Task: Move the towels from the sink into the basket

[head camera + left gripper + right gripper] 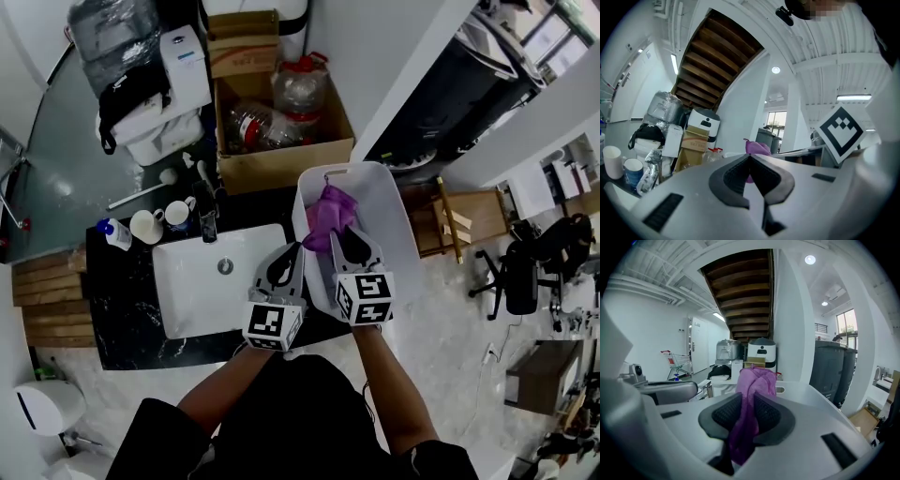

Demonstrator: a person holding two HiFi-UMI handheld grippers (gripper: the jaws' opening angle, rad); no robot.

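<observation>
— What's in the cardboard box (281, 169)?
— Clear plastic bottles (255, 127), and a big jug (300, 89) with a red top.
— Behind the box?
— A smaller brown box (242, 45), just beyond it.
— To its left?
— A white appliance (183, 64) and a black bag (131, 98) slumped against white containers.
— In front of it?
— Front-left of the box, on the dark worktop (122, 300), two pale cups (145, 226) stand side by side, with a blue-capped bottle (117, 234) further left.
— And to the right?
— Well apart from the box, a wooden stool (459, 220); beyond that, a black office chair (520, 277).
</observation>
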